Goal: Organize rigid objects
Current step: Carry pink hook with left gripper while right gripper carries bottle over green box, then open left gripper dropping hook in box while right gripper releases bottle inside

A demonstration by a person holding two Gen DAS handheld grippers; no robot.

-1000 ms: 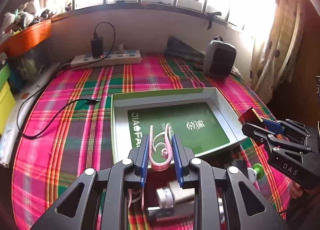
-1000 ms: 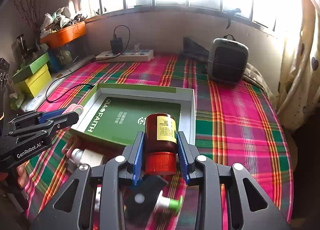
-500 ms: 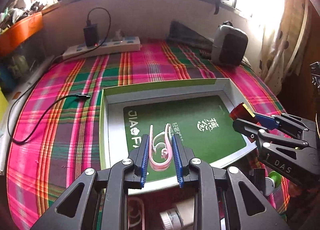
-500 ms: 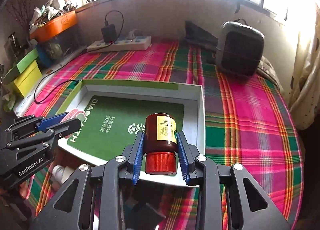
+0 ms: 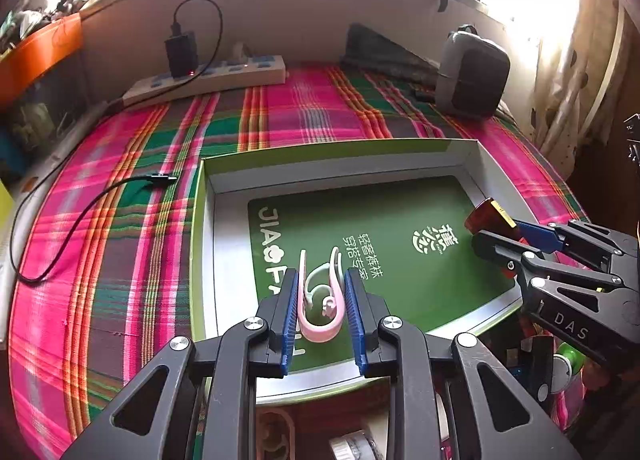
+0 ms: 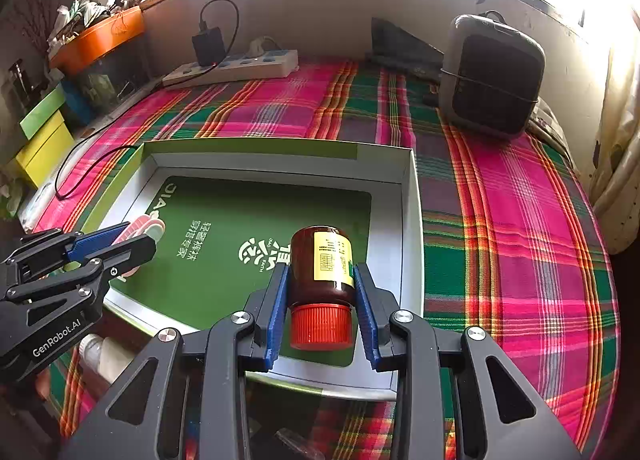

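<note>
The left gripper [image 5: 321, 314] is clamped on a pink clip [image 5: 320, 300], its blue pads pressing both sides. In the left wrist view the clip hangs over the near-left part of the open box [image 5: 208, 244], above the green sheet [image 5: 380, 244] that lines the bottom. At the box's right edge the right gripper [image 5: 496, 236] reaches in holding a brown bottle [image 5: 486, 214]. The box lies on a plaid cloth [image 5: 120, 220]; a power strip [image 5: 208, 78] with a black charger [image 5: 181, 48] sits at the far edge, a grey heater [image 5: 472, 72] at the far right corner.

In the right wrist view the right gripper [image 6: 321, 310] grips the bottle [image 6: 322, 260] by its body, the red cap [image 6: 320, 326] pointing back at the camera. The bottle hangs over the box's near-right corner. The left gripper [image 6: 120, 238] enters from the left with the clip [image 6: 150, 226] over the box's left edge [image 6: 116, 180]. A white bottle [image 6: 104, 354] lies on the cloth just before the box's near-left corner.
</note>
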